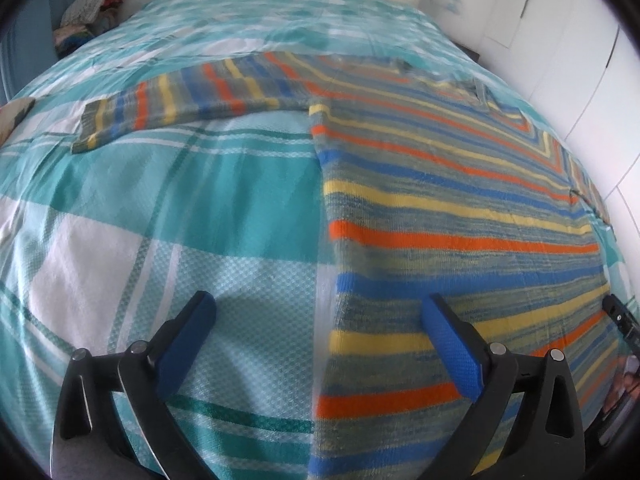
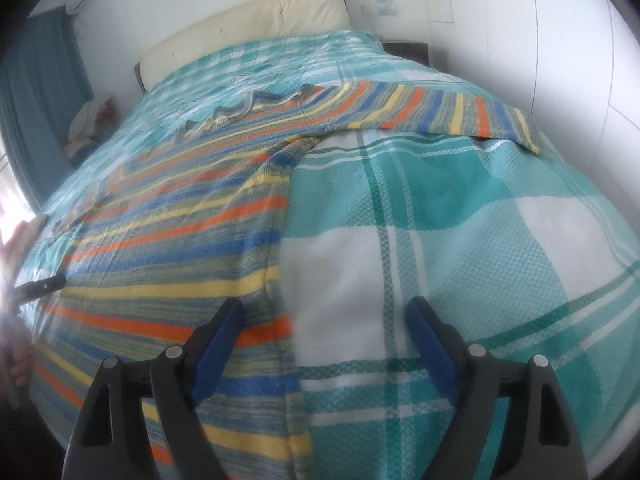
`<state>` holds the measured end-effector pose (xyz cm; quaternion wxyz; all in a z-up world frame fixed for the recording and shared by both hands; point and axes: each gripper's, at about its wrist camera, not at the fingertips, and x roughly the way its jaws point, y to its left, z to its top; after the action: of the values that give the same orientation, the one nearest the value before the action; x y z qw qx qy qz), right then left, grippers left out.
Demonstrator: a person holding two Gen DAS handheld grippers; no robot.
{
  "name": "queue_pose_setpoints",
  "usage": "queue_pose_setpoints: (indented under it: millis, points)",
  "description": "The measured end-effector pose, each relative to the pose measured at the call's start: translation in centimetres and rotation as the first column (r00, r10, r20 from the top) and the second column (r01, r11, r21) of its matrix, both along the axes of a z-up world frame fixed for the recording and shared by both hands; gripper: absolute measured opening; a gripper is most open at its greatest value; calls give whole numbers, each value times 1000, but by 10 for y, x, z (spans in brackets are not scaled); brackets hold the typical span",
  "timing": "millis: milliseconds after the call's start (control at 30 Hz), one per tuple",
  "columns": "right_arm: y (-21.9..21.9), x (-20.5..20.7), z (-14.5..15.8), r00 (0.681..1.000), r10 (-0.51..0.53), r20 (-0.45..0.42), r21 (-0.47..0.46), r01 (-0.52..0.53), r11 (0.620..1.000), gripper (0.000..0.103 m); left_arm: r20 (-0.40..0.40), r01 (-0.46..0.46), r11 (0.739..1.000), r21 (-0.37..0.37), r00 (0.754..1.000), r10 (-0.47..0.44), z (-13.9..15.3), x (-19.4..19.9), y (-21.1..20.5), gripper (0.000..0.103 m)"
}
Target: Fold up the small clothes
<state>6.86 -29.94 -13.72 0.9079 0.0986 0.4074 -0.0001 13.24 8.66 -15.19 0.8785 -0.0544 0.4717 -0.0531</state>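
A striped sweater (image 1: 440, 208) in orange, blue, yellow and grey lies flat on the bed, one sleeve (image 1: 180, 100) stretched out to the left. My left gripper (image 1: 320, 308) is open, straddling the sweater's left side edge low over the bed. In the right wrist view the sweater (image 2: 172, 240) fills the left half, its other sleeve (image 2: 440, 112) stretched right. My right gripper (image 2: 324, 312) is open over the sweater's right side edge. Each gripper's tip shows at the edge of the other view: the right one (image 1: 622, 320) and the left one (image 2: 40, 286).
The bed has a teal and white checked cover (image 1: 160, 220), also in the right wrist view (image 2: 480, 240). A cream headboard (image 2: 248, 24) stands at the far end. A pile of clothes (image 1: 92, 8) sits beyond the bed's left side. White wardrobe doors (image 1: 560, 40) line the right.
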Motion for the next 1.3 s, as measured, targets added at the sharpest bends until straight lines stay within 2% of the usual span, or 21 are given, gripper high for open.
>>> queue_pose_setpoints:
  millis: [533,733,867,1067,1300]
  points:
    - [12,-1,-5,1000,20,-2,-53,-21,998,94,-13,12,1000,0,1000,-12,-2,0,1,103]
    - [13,-4,-2,1000,14,-1,-49,-14,999,94,-22,41,997,-72,999,-42,4,-4,8,102]
    - [15,-7,1,1000,6,-3,-82,-6,997,94,-2,30,987,-155,1000,-31,13,-4,17,102]
    - [14,-16,10,999,-44,24,-143,47,989,94,84,-29,997,-76,996,35,29,-7,25,102]
    - [11,-15,10,996,-86,19,-193,88,977,94,76,-66,997,-32,995,69,25,-4,29,102]
